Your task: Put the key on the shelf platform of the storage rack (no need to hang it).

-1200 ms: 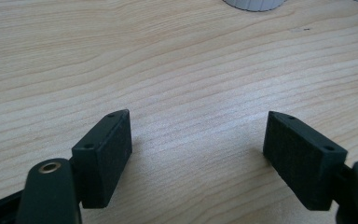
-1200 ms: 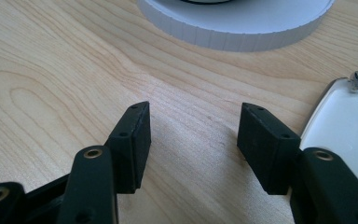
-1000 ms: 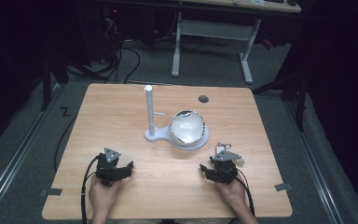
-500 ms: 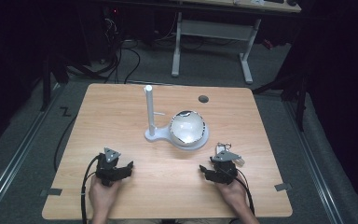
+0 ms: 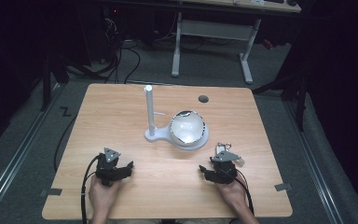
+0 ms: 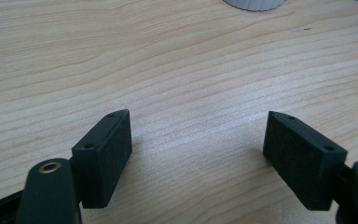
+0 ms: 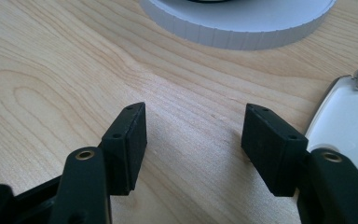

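White key fob (image 7: 349, 123), flat on table

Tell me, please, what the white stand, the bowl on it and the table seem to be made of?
The white stand looks like matte plastic: uniform white, fine ribbing along its base edge. The bowl seems polished metal or glass, given bright mirror-like reflections. The table looks like light wood or wood-look laminate, with visible grain.

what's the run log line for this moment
left gripper: open, empty | right gripper: jaws just opening, empty | white key fob with metal ring: beside right jaw | white round-based post stand: untouched
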Demonstrator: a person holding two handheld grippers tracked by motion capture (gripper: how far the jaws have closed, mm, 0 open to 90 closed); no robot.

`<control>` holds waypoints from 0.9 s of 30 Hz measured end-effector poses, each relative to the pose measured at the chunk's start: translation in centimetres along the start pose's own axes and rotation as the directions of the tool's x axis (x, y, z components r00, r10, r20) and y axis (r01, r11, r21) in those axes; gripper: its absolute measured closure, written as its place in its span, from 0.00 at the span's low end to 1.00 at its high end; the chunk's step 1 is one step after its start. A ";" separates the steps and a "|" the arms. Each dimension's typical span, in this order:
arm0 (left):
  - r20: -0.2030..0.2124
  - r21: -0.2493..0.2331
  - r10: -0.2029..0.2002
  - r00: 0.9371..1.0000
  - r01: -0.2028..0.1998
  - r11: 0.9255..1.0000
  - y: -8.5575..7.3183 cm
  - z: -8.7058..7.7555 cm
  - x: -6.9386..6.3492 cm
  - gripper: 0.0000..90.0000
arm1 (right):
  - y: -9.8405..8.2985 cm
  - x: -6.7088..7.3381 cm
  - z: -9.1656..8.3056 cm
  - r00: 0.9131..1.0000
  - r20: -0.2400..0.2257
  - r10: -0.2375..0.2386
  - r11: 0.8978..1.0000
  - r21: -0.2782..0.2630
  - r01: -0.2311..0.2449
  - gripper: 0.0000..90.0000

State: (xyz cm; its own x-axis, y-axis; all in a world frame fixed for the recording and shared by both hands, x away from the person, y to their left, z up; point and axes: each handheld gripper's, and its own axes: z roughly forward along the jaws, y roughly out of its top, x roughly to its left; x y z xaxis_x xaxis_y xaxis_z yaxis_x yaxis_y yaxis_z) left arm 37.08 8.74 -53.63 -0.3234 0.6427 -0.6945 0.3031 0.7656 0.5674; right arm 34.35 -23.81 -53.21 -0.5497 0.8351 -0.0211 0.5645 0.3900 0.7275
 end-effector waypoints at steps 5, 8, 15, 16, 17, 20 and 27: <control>-0.001 0.002 -0.003 1.000 0.003 1.000 0.0 0.0 0.0 0.27 | 0.0 0.1 0.0 1.000 0.005 0.009 1.000 0.002 -0.009 0.46; -0.002 0.003 -0.006 1.000 0.006 1.000 0.0 0.0 0.0 0.27 | 0.1 0.1 -0.2 1.000 0.011 0.006 1.000 -0.001 -0.006 0.47; -0.003 0.002 -0.008 1.000 0.008 1.000 0.0 0.0 0.0 0.27 | 0.1 -0.3 -0.8 1.000 0.014 0.028 1.000 -0.005 -0.028 0.50; -0.003 0.003 -0.009 1.000 0.009 1.000 0.0 0.0 0.0 0.27 | 0.1 -0.4 -0.9 1.000 0.014 0.027 1.000 -0.005 -0.027 0.50; -0.003 0.003 -0.008 1.000 0.008 1.000 0.0 0.0 0.0 0.27 | 0.1 -0.3 -1.1 0.999 0.016 0.030 1.000 -0.006 -0.030 0.50; -0.003 0.003 -0.008 1.000 0.008 1.000 0.0 0.0 0.0 0.27 | 0.1 -0.3 -1.2 0.999 0.019 0.029 1.000 -0.004 -0.029 0.50; -0.003 0.003 -0.007 1.000 0.007 1.000 0.0 0.0 0.0 0.27 | 0.1 -0.5 -2.0 0.999 0.027 0.025 1.000 -0.016 -0.024 0.50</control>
State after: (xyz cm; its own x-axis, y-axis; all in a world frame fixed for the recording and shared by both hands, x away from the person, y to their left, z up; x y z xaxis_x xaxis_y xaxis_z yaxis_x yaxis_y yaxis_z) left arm 37.08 8.73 -53.59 -0.3277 0.6376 -0.6972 0.3032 0.7699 0.5615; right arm 33.43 -24.93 -51.74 -0.5191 0.8545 -0.0215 0.5678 0.3635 0.7385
